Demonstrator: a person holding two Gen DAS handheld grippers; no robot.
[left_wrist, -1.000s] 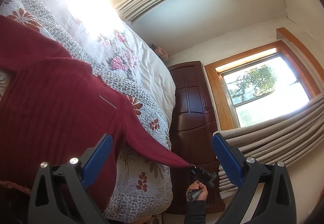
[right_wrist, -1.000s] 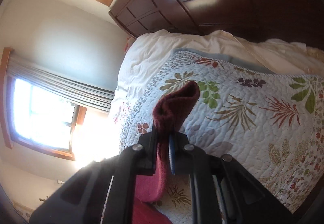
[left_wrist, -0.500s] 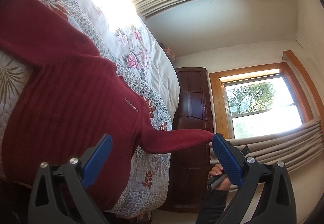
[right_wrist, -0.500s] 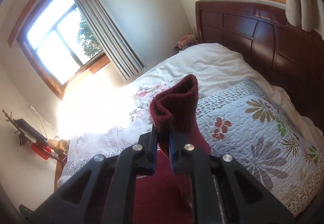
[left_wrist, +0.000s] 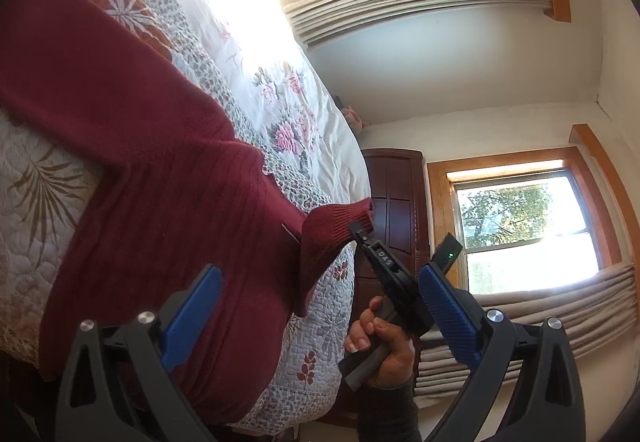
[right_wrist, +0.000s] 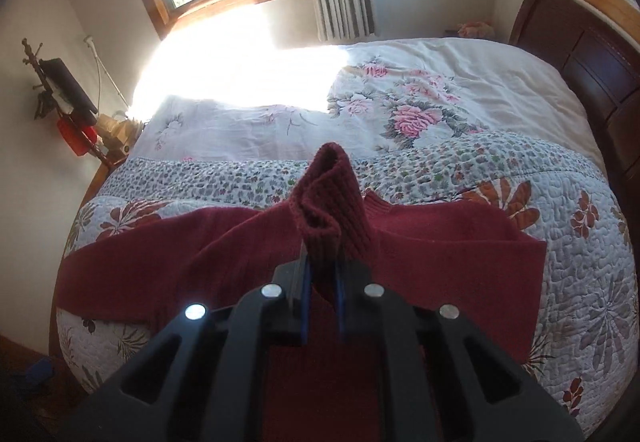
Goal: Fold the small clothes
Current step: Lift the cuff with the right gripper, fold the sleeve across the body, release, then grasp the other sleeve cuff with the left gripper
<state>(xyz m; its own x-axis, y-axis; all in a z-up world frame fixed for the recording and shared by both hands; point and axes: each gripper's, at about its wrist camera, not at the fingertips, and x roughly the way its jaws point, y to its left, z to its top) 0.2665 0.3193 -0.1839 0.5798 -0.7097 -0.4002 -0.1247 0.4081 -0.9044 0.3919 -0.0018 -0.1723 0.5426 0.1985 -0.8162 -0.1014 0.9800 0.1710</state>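
A dark red knitted sweater (right_wrist: pixel 440 242) lies spread on a quilted bedspread (right_wrist: pixel 560 210), barely folded: the right gripper (right_wrist: pixel 322 282) pinches one sleeve cuff (right_wrist: pixel 332 198) above its body, while the left gripper (left_wrist: pixel 320 306) hovers wide open, empty.

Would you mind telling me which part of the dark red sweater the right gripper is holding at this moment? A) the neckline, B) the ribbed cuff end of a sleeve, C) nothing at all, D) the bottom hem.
B: in the right wrist view the right gripper is closed on the ribbed cuff of a sleeve, lifted above the sweater body lying on the quilt.
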